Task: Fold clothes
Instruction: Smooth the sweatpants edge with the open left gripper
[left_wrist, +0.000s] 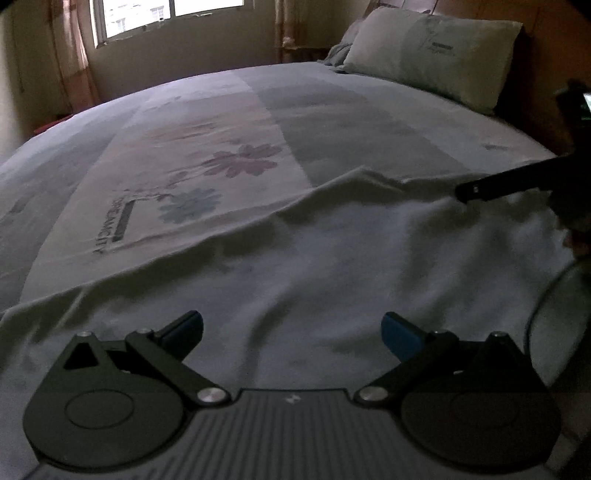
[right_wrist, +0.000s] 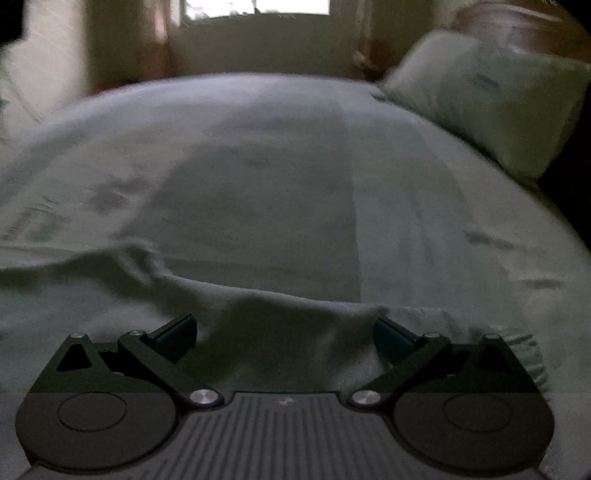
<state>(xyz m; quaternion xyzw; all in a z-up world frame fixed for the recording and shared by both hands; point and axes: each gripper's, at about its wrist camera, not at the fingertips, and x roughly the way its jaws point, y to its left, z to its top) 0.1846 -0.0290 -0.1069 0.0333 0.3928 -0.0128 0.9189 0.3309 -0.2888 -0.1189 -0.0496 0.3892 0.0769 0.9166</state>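
We see a pale garment (left_wrist: 332, 266) spread flat on the near part of the bed (left_wrist: 74, 155), wrinkled, its far edge running diagonally across the sheet; the right wrist view shows the same cloth (right_wrist: 258, 332) bunched into a ridge just ahead of the fingers. Left gripper (left_wrist: 291, 332): jaws wide apart, blue pads (left_wrist: 400, 334) clear, nothing between them, hovering over the cloth. Right gripper (right_wrist: 284, 332): jaws also wide, nothing clamped, sitting low over the garment's edge; whether the tips touch the fabric we can't tell. In the left view the right tool shows as a dark arm (left_wrist: 517, 181) reaching in at the garment's far right edge. No containers in view. Writing: the bedsheet panel carries a floral print (left_wrist: 240, 162) and a vertical logo (left_wrist: 114, 225) that looks like "DREAMCITY", though blur makes us unsure of the letters. The pillow (left_wrist: 432, 51) at the head of the bed has a small dark label (left_wrist: 443, 46), unreadable. Window (left_wrist: 166, 14) and curtain (left_wrist: 70, 55) behind the bed. A lit screen (left_wrist: 586, 107) sits at the far right edge, content illegible. Right view is motion-blurred.
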